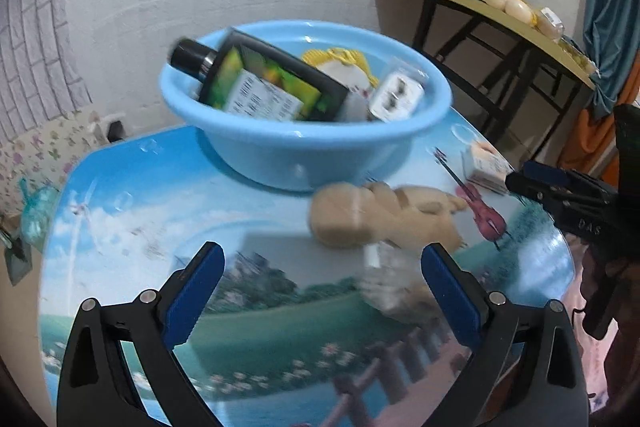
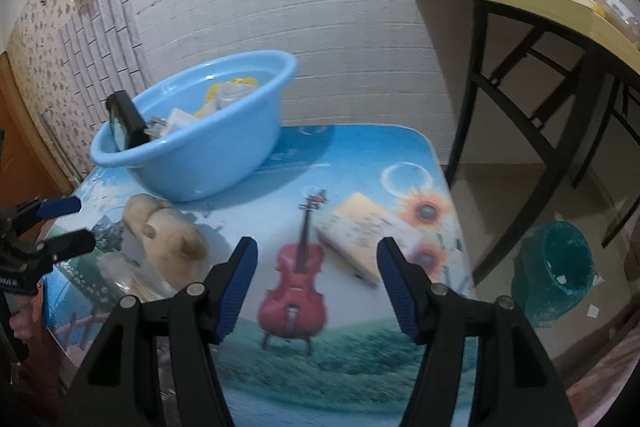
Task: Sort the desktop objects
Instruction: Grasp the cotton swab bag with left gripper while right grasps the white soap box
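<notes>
Two items left outside the basin, both my claws empty

The tan plush toy lies beside the blue basin, a clear packet against it; my left claw gapes wide and could snag both, while my right claw, half open, nears the beige box on the surface.

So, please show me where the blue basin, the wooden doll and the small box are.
blue basin (image 1: 304,151), left wrist view, front outer wall.
wooden doll (image 1: 344,215), left wrist view, its round head.
small box (image 2: 360,231), right wrist view, top face.
</notes>
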The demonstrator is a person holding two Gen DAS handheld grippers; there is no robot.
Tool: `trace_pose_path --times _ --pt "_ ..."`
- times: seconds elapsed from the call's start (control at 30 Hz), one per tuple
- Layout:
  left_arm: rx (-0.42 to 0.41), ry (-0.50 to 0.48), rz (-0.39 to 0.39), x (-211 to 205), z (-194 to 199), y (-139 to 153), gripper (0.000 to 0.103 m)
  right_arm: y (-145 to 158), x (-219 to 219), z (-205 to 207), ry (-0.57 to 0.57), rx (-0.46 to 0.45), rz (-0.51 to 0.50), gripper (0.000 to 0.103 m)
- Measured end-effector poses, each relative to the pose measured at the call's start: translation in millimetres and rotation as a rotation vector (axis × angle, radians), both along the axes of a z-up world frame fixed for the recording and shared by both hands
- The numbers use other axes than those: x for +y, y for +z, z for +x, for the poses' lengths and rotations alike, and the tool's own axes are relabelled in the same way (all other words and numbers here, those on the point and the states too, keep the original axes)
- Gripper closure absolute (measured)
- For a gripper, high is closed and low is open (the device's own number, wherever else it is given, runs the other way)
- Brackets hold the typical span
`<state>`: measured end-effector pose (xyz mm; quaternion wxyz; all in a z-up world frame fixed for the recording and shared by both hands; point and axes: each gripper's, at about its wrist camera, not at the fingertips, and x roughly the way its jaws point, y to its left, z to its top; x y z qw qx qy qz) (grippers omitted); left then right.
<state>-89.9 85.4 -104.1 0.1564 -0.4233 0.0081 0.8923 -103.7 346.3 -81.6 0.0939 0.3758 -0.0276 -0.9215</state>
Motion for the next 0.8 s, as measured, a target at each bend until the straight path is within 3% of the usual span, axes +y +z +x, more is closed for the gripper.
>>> trace_pose_path --times 0.07,0.3,0.8 --pt "-0.02 -0.016 0.005 5.7 1.3 -4.4 0.004 -2.4 8.8 0.9 -0.024 -0.005 0.004 0.03" --pt "-0.048 -0.068 0.007 22.9 6.5 -9.2 0.004 -18.7 32.3 -8.4 -0.086 -0.049 -0.011 0.029" --pt "-0.129 -0.135 -0.024 51.8 7.4 -36.2 0.004 -24.1 39.7 -41.7 -0.053 -0.091 -0.027 0.028"
